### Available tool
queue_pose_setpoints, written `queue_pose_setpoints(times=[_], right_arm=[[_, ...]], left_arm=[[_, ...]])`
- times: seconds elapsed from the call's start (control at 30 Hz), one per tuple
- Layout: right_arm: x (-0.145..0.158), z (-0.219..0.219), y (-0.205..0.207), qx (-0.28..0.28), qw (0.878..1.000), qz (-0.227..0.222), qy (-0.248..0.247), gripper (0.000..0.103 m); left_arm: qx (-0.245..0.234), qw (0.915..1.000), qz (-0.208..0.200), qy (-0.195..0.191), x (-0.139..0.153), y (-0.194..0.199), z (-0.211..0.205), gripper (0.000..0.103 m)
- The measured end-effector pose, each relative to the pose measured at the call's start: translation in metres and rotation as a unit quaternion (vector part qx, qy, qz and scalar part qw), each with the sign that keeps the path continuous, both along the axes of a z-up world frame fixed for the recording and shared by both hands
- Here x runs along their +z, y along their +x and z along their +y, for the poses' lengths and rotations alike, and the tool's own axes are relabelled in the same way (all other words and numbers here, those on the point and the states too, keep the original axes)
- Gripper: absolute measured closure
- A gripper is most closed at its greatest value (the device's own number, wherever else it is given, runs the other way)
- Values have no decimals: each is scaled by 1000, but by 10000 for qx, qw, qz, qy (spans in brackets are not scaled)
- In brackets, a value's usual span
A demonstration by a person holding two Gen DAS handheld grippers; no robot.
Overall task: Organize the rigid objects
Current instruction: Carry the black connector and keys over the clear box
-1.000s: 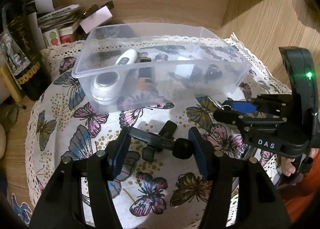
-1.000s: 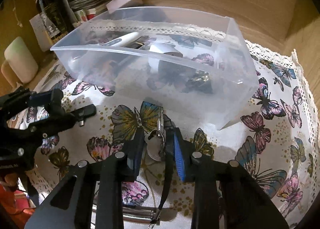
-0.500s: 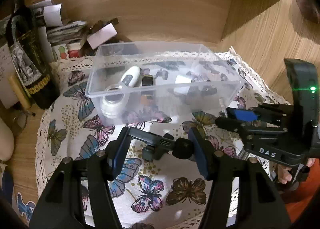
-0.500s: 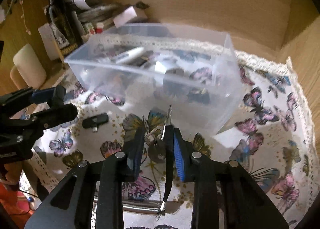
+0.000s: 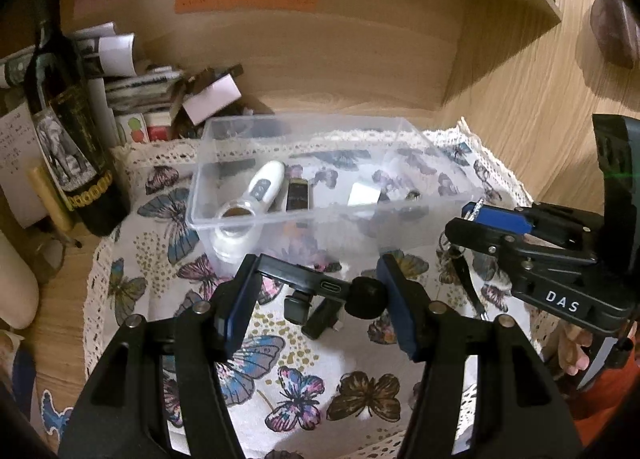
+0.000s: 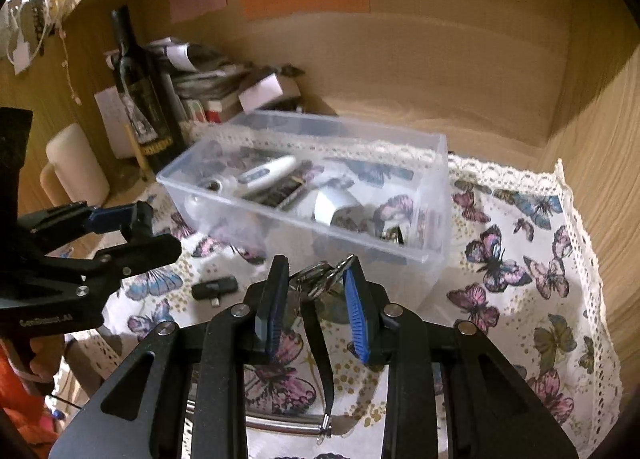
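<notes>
My left gripper [image 5: 316, 291] is shut on a black clip-on device with a USB-C port and a round knob [image 5: 328, 287], held above the butterfly cloth. My right gripper [image 6: 316, 279] is shut on a bunch of keys [image 6: 320, 277] with a black strap [image 6: 320, 355] hanging down, held just before the clear plastic box [image 6: 434, 227]. The box [image 5: 196, 215] holds a white thermometer-like device [image 5: 264, 183], a dark lighter-like item [image 5: 298, 195], a white block [image 5: 364, 195] and a small dark item. A small black adapter [image 6: 214, 287] lies on the cloth; it also shows in the left wrist view [image 5: 316, 315].
A dark wine bottle [image 5: 68, 139], stacked papers and boxes [image 5: 160, 91] and a cream cylinder [image 6: 76, 167] stand at the back left. Wooden walls close the back and right. A metal rod [image 6: 280, 427] lies on the cloth near me.
Both grippers have risen with their loads: the clip device and the keys are now off the cloth. The box looks smaller and farther below.
</notes>
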State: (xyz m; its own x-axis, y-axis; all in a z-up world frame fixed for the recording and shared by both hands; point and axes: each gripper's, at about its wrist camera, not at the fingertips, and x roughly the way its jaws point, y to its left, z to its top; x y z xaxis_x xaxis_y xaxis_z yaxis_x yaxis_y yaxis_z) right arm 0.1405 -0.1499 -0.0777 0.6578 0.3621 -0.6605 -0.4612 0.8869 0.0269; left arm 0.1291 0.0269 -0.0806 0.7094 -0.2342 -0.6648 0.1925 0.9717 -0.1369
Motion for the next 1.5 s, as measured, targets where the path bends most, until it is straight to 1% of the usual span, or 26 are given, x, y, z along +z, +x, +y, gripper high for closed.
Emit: queue_pose_setpoints(times=[0.27, 0.43, 0.57, 0.6, 0.67, 0.8, 1.07, 1.33, 1.43, 1.5], right_arm=[[32, -2, 1, 10, 9984, -476, 298, 77], [50, 0, 4, 13, 9963, -767, 389, 77], [58, -1, 10, -17, 9949, -921, 418, 77], [60, -1, 12, -29, 9946, -949, 425, 77], [60, -3, 18, -64, 9942, -981, 433, 77], [51, -2, 35, -134, 9956, -848, 386, 77], [19, -3, 62, -234, 9989, -343, 198, 77], [-6, -4, 82, -239, 9997, 51, 43, 77], [-12, -4, 86, -231, 9996, 178, 55, 77], [-14, -3, 88, -220, 9995, 234, 45, 77]], left_arm=[[169, 9990, -404, -46, 26, 0, 3, 44], [301, 9981, -533, -97, 36, 8, 6, 44], [424, 9975, -560, -114, 40, 18, 11, 44], [360, 9970, -670, -119, 40, 21, 12, 44], [419, 9969, -660, -126, 41, 28, 14, 44], [513, 9971, -555, -129, 38, 45, 14, 44], [525, 9985, -132, -41, 17, 85, 0, 44], [408, 9989, 219, 117, -5, 107, -14, 44], [418, 9984, 310, 238, -13, 113, -17, 44], [408, 9979, 431, 245, -18, 117, -18, 44]])
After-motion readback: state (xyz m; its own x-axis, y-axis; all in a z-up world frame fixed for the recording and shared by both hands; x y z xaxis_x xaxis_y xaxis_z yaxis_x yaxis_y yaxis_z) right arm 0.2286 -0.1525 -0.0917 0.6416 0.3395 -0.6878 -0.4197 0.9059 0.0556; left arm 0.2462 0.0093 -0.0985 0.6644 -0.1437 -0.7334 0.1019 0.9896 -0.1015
